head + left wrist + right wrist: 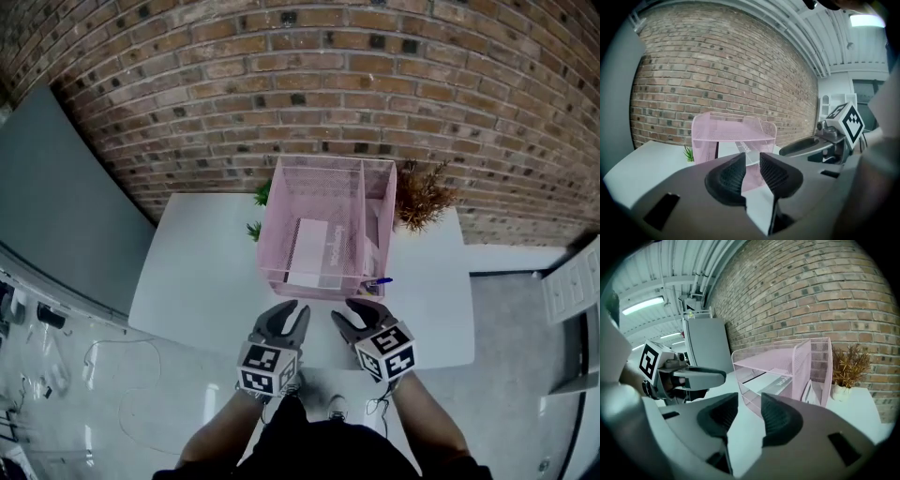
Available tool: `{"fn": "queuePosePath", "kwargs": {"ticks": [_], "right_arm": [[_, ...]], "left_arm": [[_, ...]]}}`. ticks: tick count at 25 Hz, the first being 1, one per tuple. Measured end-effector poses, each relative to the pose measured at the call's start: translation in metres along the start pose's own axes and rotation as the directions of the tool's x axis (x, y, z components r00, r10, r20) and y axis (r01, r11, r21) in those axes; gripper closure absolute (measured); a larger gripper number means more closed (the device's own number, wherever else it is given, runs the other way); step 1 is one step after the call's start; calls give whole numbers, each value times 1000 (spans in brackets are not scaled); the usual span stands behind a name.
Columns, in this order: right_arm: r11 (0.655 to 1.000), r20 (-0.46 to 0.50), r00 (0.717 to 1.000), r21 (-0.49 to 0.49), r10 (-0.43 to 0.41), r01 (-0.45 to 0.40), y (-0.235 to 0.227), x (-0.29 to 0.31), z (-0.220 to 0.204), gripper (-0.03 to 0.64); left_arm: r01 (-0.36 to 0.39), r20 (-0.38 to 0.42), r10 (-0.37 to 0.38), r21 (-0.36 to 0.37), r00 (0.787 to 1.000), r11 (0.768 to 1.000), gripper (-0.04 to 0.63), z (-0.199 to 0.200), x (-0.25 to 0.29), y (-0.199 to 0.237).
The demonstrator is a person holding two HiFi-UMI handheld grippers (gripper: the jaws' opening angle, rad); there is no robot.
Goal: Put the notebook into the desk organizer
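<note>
The pink mesh desk organizer (323, 183) stands on the white table (206, 272) against the brick wall. A grey-white notebook (309, 253) lies inside its lower shelf, and shows there in the left gripper view (740, 149) and the right gripper view (780, 383). Both grippers hover side by side at the table's near edge, just short of the organizer (731, 131) (787, 357). My left gripper (292, 309) (752, 161) has its jaws parted by a narrow gap with nothing between them. My right gripper (349, 311) (750, 401) is likewise parted and empty.
A blue pen (378, 280) sits at the organizer's front right corner. A dried brown plant (422, 197) (848, 366) stands to its right and a small green plant (258, 211) (688, 153) to its left. A grey panel (56, 206) rises at the left.
</note>
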State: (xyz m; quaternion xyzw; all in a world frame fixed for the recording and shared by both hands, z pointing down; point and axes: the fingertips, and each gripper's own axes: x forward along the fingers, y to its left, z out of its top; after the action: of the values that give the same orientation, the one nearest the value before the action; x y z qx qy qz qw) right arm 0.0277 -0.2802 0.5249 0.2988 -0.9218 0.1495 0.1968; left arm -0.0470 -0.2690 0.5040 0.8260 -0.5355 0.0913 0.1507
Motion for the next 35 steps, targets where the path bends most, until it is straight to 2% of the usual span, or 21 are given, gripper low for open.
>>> {"fn": "queuePosePath", "kwargs": {"ticks": [4, 7, 12, 18, 22, 26, 35], "right_arm": [[999, 67, 997, -16, 34, -33, 10, -25, 0, 609], [997, 111, 990, -13, 83, -82, 22, -37, 1, 614], [986, 154, 975, 23, 158, -163, 52, -43, 5, 614], [977, 177, 962, 3, 208, -212, 99, -40, 16, 614], [977, 192, 959, -3, 208, -211, 137, -36, 19, 614], [984, 206, 963, -1, 173, -177, 178, -35, 18, 614], [1000, 226, 974, 12, 4, -7, 256, -67, -7, 614]], "left_arm": [[-68, 45, 70, -36, 997, 997, 556, 6, -36, -22], [-121, 62, 123, -40, 990, 992, 584, 6, -61, -34], [-194, 65, 196, -38, 978, 980, 589, 1, -102, -37], [-234, 67, 236, -39, 969, 971, 589, -3, -148, -25], [-219, 73, 221, -35, 972, 975, 589, -8, -182, -15], [-179, 85, 180, -18, 980, 984, 589, -16, -216, -4], [-13, 110, 11, 21, 994, 1000, 589, -39, -280, -7]]}}
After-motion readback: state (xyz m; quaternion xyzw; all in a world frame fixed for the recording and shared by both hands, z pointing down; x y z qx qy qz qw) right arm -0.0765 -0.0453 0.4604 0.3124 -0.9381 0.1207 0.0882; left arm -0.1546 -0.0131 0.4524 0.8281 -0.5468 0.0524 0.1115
